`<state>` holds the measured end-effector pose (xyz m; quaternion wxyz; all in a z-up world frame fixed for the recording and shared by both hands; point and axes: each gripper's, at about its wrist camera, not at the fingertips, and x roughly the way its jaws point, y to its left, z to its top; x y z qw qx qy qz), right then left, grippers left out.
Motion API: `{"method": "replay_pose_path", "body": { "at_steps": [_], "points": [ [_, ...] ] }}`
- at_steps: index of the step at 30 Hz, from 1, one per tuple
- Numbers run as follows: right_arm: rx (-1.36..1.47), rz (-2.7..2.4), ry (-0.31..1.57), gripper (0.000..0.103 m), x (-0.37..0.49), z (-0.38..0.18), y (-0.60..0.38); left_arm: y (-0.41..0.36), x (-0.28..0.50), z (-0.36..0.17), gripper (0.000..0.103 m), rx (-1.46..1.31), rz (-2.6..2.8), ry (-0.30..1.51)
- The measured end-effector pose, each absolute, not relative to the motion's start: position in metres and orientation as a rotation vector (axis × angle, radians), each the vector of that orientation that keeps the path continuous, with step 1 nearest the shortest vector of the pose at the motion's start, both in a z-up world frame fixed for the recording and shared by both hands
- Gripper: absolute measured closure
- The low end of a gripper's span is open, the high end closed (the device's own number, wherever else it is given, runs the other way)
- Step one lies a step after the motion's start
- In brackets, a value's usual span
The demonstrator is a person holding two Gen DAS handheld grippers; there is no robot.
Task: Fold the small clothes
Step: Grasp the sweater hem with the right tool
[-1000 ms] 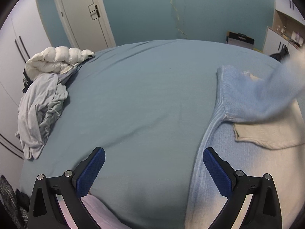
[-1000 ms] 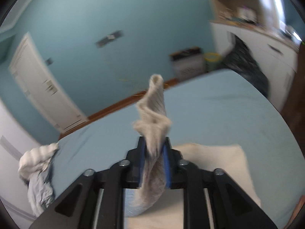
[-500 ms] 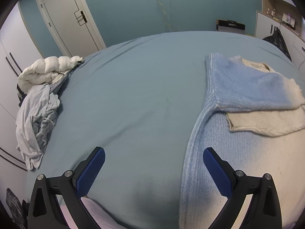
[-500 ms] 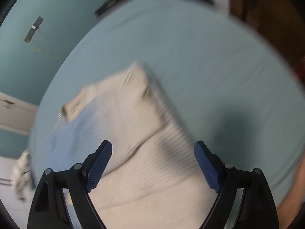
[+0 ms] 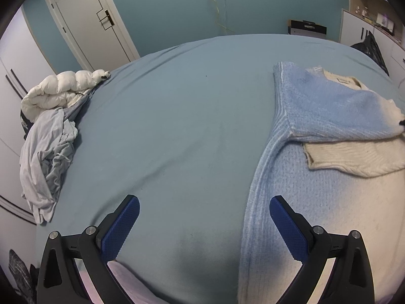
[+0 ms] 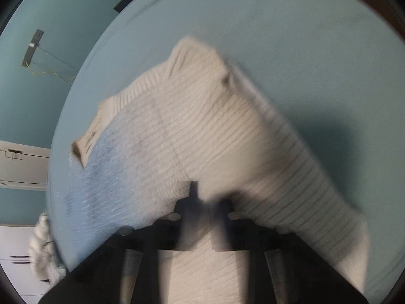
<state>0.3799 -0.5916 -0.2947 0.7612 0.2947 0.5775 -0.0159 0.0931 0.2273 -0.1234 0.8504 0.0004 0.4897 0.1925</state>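
A knit sweater (image 5: 329, 116), blue fading to cream, lies flat on the right side of the bed (image 5: 189, 114). Its blue sleeve is folded across the body over the cream sleeve (image 5: 354, 157). My left gripper (image 5: 204, 202) hovers open above the sweater's left edge, with nothing between its pads. In the right wrist view the picture is blurred. There my right gripper (image 6: 202, 197) is low over the cream part of the sweater (image 6: 202, 126); its jaws are closing and stand almost together. Whether they pinch any knit I cannot tell.
A white puffy jacket (image 5: 60, 88) and a crumpled grey garment (image 5: 48, 152) are heaped at the bed's left edge. A white door (image 5: 88, 17) stands behind on the left, and cabinets (image 5: 367, 25) with a dark bag on the right.
My right gripper let go of the raised cream sleeve, which now lies across the sweater. It dropped towards the sweater with jaws wide, then brought them together. The left gripper edged slightly lower.
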Motion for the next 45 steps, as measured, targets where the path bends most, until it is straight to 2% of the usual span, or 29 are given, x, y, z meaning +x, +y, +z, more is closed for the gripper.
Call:
{"method": "replay_pose_path", "body": {
  "at_steps": [5,9,11,15,18,20,22,24,29,32,34,35,36,37,39,45],
  "points": [
    [0.527,0.059,1.070,0.100,0.356,-0.216,-0.574,0.226,0.091,-0.121,0.000,0.009,0.403,1.023],
    [0.506,0.082,1.038,0.100,0.327,-0.181,-0.573,0.225,0.091,-0.120,0.000,0.009,0.399,1.023],
    [0.462,0.045,1.084,0.099,0.314,-0.186,-0.578,0.225,0.092,-0.119,0.000,0.008,0.396,1.022],
    [0.393,-0.065,1.323,0.071,0.309,-0.238,-0.593,0.224,0.091,-0.120,0.000,0.018,0.388,1.027],
    [0.392,-0.166,1.342,0.069,0.299,-0.243,-0.609,0.224,0.092,-0.123,0.000,0.020,0.393,1.031],
    [0.462,-0.149,1.290,0.059,0.301,-0.227,-0.614,0.224,0.093,-0.125,0.000,0.012,0.397,1.039],
    [0.547,-0.121,1.233,0.026,0.317,-0.208,-0.618,0.223,0.093,-0.126,0.000,0.014,0.394,1.045],
    [0.618,-0.115,1.177,0.011,0.345,-0.196,-0.631,0.221,0.093,-0.126,0.000,0.028,0.393,1.042],
    [0.531,-0.023,1.323,0.011,0.374,-0.221,-0.625,0.221,0.094,-0.131,0.000,0.031,0.395,1.053],
    [0.468,-0.051,1.417,0.012,0.377,-0.245,-0.632,0.220,0.095,-0.136,0.000,0.040,0.397,1.074],
    [0.518,-0.058,1.431,0.024,0.377,-0.254,-0.637,0.219,0.094,-0.135,0.000,0.047,0.395,1.070],
    [0.518,-0.052,1.436,0.043,0.377,-0.257,-0.636,0.219,0.094,-0.135,0.000,0.049,0.395,1.067],
    [0.446,-0.057,1.470,0.069,0.379,-0.260,-0.629,0.219,0.094,-0.134,0.000,0.048,0.395,1.064],
    [0.359,-0.063,1.496,0.088,0.372,-0.265,-0.622,0.220,0.094,-0.133,0.000,0.044,0.395,1.063],
    [0.248,-0.067,1.503,0.102,0.369,-0.263,-0.610,0.221,0.094,-0.133,0.000,0.036,0.397,1.066],
    [0.213,-0.019,1.184,0.103,0.356,-0.188,-0.598,0.222,0.093,-0.134,0.000,0.037,0.398,1.070]
  ]
}}
